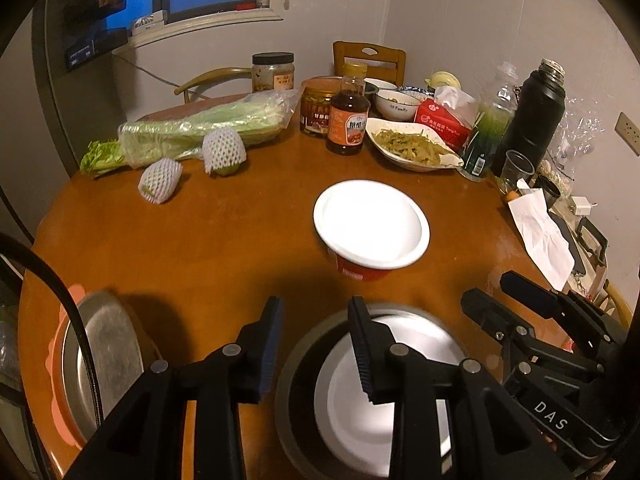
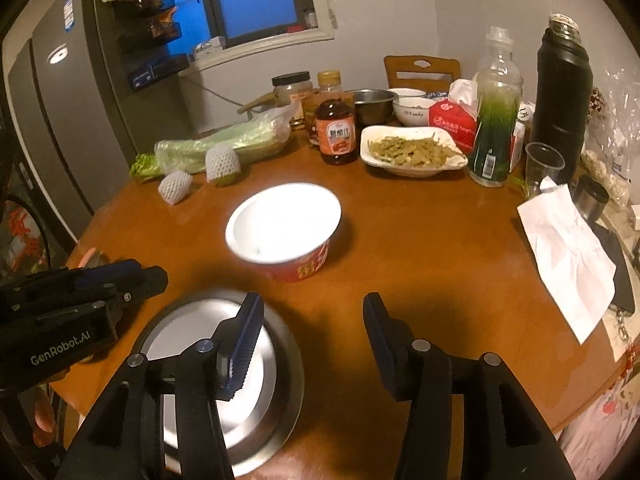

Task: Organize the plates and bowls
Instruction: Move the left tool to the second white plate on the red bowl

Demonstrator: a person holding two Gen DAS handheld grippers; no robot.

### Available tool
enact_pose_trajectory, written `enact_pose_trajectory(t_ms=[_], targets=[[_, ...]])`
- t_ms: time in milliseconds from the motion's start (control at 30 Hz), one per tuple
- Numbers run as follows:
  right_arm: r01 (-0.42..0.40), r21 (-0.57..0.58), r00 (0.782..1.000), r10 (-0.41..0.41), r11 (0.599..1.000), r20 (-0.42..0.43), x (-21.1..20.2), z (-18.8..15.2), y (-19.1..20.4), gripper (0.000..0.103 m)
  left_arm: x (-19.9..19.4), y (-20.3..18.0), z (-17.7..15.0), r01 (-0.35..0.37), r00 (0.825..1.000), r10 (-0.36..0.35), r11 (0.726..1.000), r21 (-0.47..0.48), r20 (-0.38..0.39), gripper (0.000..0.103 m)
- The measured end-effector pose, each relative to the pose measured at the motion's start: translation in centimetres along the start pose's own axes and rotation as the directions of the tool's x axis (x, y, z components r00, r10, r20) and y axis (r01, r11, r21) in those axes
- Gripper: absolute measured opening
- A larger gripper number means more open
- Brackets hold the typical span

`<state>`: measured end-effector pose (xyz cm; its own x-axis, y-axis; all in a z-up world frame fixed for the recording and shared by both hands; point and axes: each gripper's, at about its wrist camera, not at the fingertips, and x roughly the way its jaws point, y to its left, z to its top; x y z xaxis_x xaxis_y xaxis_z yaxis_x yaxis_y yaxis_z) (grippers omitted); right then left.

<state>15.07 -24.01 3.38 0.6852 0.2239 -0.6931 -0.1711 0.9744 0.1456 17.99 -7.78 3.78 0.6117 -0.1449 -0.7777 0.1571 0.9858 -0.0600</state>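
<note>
Across the middle of both frames we are seeing a round brown wooden table [image 1: 208,236], and behind it a grey wall, a window [image 2: 256,0] showing blue at the top, and a grey fridge [image 2: 60,92] at the upper left of the right wrist view. We are holding the left gripper [image 1: 316,344] with jaws wide and empty at the bottom of its frame, one finger over the metal bowl [image 1: 304,360], which is sitting at the bottom centre. The right gripper [image 2: 312,340] is also wide and empty. A red paper bowl [image 1: 370,228] with a white inside is standing in the centre of the table, and a metal plate [image 1: 112,356] is lying at the lower left. We are reading "DAS" on one gripper body, "GenRobot.AI" on the other, and Chinese characters on the sauce bottle [image 2: 336,132].
</note>
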Motion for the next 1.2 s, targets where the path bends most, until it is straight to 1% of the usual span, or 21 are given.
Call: enact_pose_trajectory(t_ms=[400,667,767,967,1200], targets=[[0.014,-0.007,1.0,-0.014,1.0,0.006,2.5,3.5,-0.5,0.055,2.7,0.3,3.4,0.007,1.0,-0.007,1.0,-0.014,-0.005,0.036],[0.017,-0.011,1.0,-0.017,1.0,-0.013,4.7,5.2,-0.7,0.055,5.0,0.9,5.2,-0.012,1.0,0.011,0.999,-0.038,-0.023,0.038],[0.022,-0.014,0.999,-0.022,1.0,-0.035,6.0,5.6,-0.8,0.055,6.0,1.1,5.7,-0.019,0.999,0.017,0.999,-0.046,-0.043,0.038],[0.019,0.003,0.997,-0.019,1.0,-0.08,7.8,5.4,-1.4,0.055,7.7,1.2,6.1,-0.006,0.997,0.002,0.998,-0.056,-0.078,0.038],[0.002,0.015,0.995,0.0,1.0,-0.104,8.5,5.0,-1.4,0.055,8.2,0.9,6.0,-0.001,0.996,-0.004,0.998,-0.061,-0.084,0.038]])
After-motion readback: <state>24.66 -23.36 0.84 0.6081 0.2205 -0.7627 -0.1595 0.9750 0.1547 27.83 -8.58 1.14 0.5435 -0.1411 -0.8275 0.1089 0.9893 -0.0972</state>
